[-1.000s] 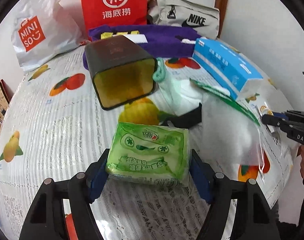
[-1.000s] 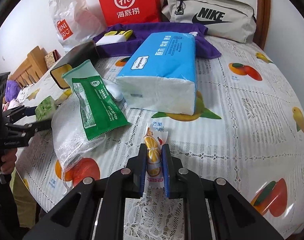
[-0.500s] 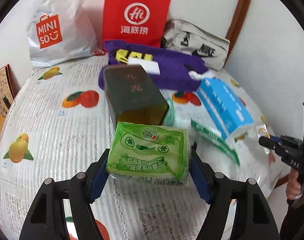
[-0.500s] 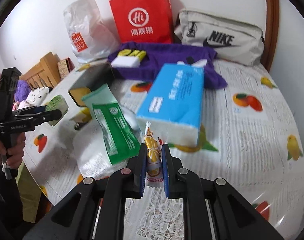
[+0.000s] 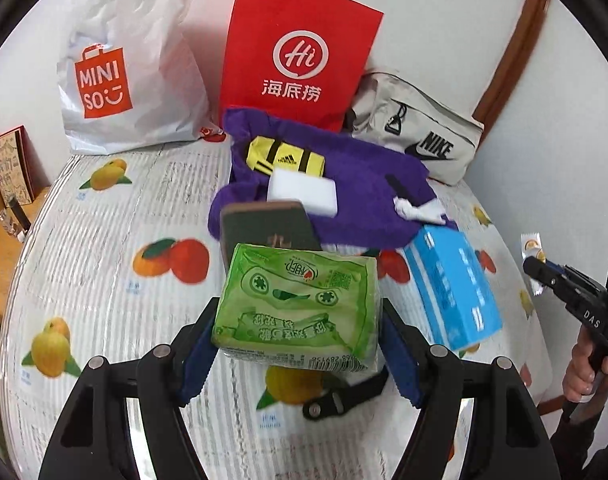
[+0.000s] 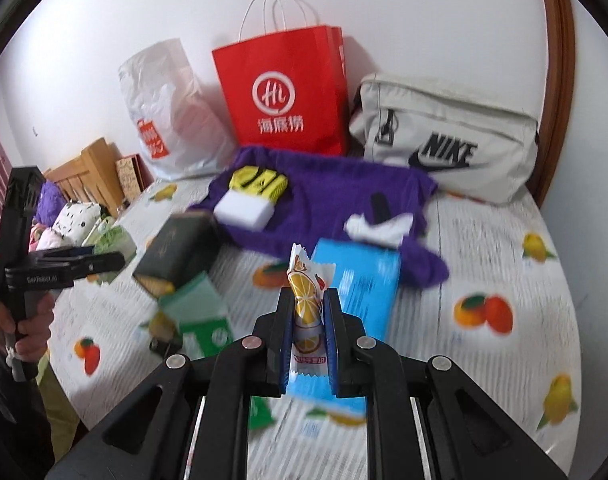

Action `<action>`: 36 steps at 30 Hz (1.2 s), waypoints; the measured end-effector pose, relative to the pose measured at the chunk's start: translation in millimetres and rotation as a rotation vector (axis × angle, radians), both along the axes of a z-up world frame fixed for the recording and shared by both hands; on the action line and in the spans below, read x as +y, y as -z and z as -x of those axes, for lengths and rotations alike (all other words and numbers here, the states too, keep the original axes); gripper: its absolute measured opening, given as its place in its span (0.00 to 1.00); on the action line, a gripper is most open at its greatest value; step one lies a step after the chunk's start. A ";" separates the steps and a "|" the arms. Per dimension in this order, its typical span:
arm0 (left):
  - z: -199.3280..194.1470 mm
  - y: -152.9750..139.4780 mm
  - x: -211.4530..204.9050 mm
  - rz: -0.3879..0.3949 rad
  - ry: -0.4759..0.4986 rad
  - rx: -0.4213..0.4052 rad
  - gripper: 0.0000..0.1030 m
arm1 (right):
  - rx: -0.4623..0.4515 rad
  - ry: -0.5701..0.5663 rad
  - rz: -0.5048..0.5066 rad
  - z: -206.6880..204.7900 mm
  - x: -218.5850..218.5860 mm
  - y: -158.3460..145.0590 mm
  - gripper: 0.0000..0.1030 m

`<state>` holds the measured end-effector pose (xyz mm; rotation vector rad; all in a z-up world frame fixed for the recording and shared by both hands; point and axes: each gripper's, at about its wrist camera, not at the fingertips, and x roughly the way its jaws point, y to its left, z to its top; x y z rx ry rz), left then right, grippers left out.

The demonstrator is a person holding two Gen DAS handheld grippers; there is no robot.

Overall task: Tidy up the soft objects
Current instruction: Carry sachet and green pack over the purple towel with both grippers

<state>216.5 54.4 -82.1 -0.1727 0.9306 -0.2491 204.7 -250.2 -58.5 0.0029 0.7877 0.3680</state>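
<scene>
- Left gripper (image 5: pixel 297 344) pinches a green plastic tissue pack (image 5: pixel 297 304), held above the fruit-print tablecloth (image 5: pixel 103 280)
- Right gripper (image 6: pixel 308 336) pinches a small lemon-print sachet (image 6: pixel 307 308), raised over the blue tissue pack (image 6: pixel 364 284)
- Beyond: purple towel (image 6: pixel 336 200), red paper bag (image 6: pixel 279 92)

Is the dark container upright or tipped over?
Tipped: the dark container lies on its side on the tablecloth, yellowish opening facing sideways toward the camera.
</scene>
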 end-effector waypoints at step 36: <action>-181.2 22.7 -33.4 0.001 0.028 0.130 0.70 | 0.242 0.003 0.075 -235.6 18.4 78.0 0.15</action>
